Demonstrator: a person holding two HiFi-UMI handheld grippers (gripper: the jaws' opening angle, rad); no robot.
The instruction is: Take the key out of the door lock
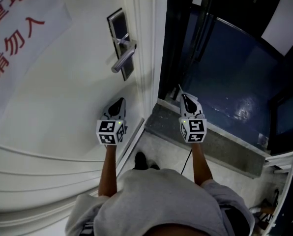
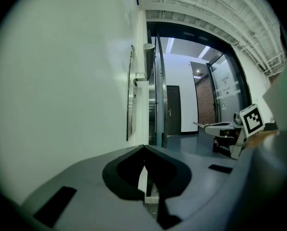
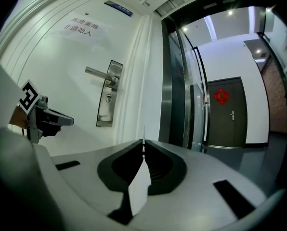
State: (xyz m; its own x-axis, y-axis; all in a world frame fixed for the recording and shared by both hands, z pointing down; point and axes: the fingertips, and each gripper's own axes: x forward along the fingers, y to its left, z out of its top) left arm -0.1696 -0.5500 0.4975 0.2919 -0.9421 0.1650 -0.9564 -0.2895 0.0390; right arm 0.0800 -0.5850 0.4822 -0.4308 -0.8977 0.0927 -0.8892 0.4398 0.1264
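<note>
Your right gripper (image 3: 143, 146) has its smooth grey jaws pinched together on the key (image 3: 144, 133). It is a thin, flat, pale metal sliver seen edge-on, standing just past the tips and well clear of the door. Your left gripper (image 2: 144, 148) is closed too, with nothing between its jaws. It hangs near the smooth white door (image 1: 63, 82). On the door, the tall brushed-metal lock plate (image 3: 109, 94) carries a straight lever handle (image 3: 99, 73) above the round keyhole.
</note>
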